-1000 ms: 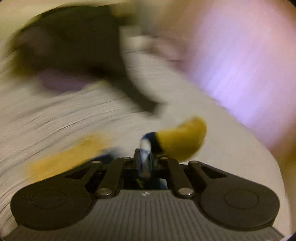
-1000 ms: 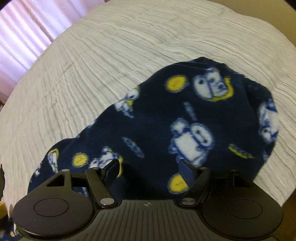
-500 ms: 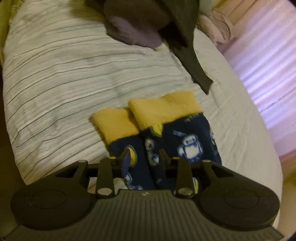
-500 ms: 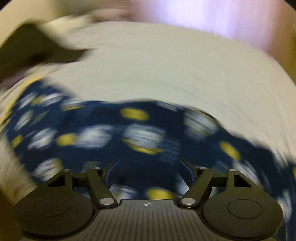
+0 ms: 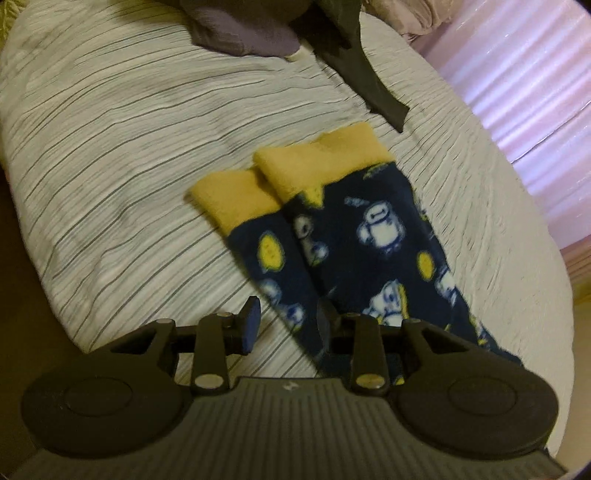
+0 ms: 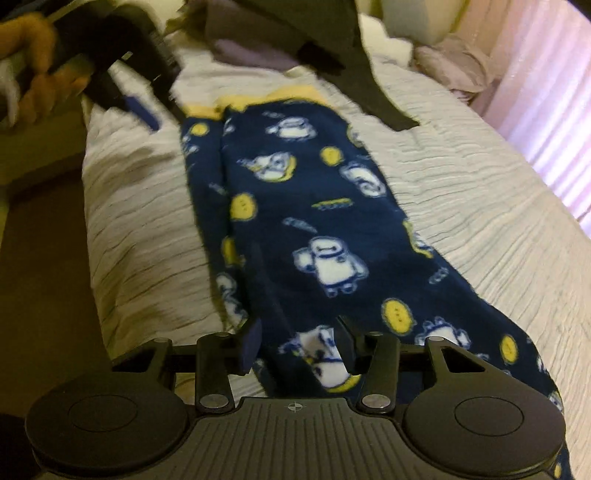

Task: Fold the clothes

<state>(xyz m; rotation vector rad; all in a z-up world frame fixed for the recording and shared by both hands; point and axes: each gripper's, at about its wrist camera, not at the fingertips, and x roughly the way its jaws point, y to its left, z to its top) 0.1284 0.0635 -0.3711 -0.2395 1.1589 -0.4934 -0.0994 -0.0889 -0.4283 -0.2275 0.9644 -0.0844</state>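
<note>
While the navy fleece pants are lying folded lengthwise on the striped bedspread, one leg stacked on the other with both yellow cuffs pointing toward the far dark clothes pile, I am holding my left gripper released, its fingers spread above the lower leg's edge. My right gripper is hovering over the waist end, jaws parted, grasping nothing. My hand is showing at the upper left, carrying the other tool.
</note>
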